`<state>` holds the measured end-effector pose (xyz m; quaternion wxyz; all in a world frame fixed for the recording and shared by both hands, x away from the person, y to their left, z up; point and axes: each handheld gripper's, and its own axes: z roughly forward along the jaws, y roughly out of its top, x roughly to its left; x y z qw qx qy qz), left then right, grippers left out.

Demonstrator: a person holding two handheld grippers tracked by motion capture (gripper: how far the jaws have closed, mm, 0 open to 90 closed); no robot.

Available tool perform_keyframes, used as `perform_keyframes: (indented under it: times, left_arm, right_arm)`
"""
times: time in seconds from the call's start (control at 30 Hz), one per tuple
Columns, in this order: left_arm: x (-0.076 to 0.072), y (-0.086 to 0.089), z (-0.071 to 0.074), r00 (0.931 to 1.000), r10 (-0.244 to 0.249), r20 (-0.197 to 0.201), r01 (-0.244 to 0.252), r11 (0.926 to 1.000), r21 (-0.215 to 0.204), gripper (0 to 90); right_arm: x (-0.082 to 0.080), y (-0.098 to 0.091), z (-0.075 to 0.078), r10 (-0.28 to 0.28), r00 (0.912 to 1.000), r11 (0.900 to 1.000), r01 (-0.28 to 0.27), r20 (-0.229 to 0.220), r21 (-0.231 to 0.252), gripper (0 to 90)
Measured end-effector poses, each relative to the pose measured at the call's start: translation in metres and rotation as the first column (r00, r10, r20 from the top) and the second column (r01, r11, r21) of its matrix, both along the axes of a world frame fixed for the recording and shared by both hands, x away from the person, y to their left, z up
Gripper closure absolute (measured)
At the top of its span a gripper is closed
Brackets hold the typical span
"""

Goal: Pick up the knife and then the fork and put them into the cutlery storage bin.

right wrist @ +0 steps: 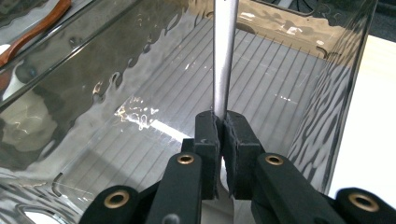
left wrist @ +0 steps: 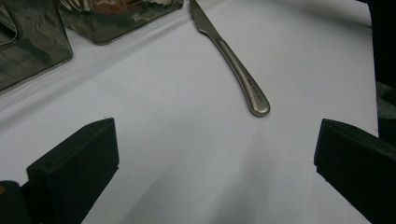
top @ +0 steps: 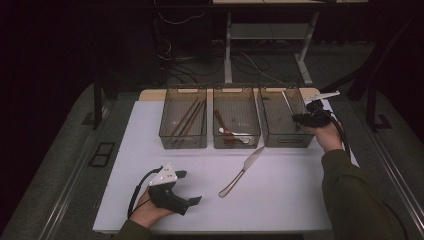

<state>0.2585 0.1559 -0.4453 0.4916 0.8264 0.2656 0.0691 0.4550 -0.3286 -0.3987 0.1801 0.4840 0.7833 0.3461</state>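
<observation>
Over right bin point(top: 270, 131), right hand-held gripper point(right wrist: 223, 122) clamped on metal utensil point(right wrist: 224, 60); left hand-held gripper point(left wrist: 215, 154) apart

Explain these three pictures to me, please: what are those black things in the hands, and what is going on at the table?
A person holds a two-jawed claw in each hand. The high view looks down on the white table; each of the other two pictures comes from a camera riding on one claw. The left claw rests open near the table's front edge, with a metal knife lying ahead of it. The right claw is shut on a thin metal utensil, holding it inside the right-hand clear bin. The other two bins hold chopsticks and spoons.
</observation>
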Motion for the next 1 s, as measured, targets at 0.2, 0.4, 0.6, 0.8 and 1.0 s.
perform_keyframes:
  times: [0.2, 0.4, 0.6, 0.8, 1.0]
  left_arm:
    - [0.000, 0.000, 0.000, 1.0000, -0.003, 0.001, 0.003, 1.0000, 0.002, 0.0]
    - [0.000, 0.000, 0.000, 1.0000, -0.002, 0.000, 0.002, 1.0000, 0.000, 0.0]
    - [0.000, 0.000, 0.000, 1.0000, -0.002, -0.001, 0.002, 1.0000, 0.001, 0.0]
    - [0.000, 0.000, 0.000, 1.0000, -0.003, 0.000, 0.003, 1.0000, 0.003, 0.0]
    - [-0.001, 0.000, 0.000, 1.0000, -0.003, 0.002, 0.003, 1.0000, 0.004, 0.0]
  right_arm:
    - [0.001, 0.001, 0.001, 0.021, 0.9998, 0.9995, -0.021, -0.008, -0.024, 81.6]
    - [-0.001, -0.001, 0.004, 0.017, 0.9998, 0.9998, -0.017, 0.006, 0.010, 72.9]
    - [-0.007, -0.006, 0.012, 0.026, 0.9995, 0.9951, -0.028, 0.020, 0.095, 54.5]
    - [-0.024, -0.007, 0.028, 0.043, 0.9976, 0.9842, -0.051, 0.054, 0.169, 46.2]
    - [-0.047, 0.003, 0.037, 0.082, 0.9918, 0.9831, -0.096, 0.098, 0.156, 42.8]
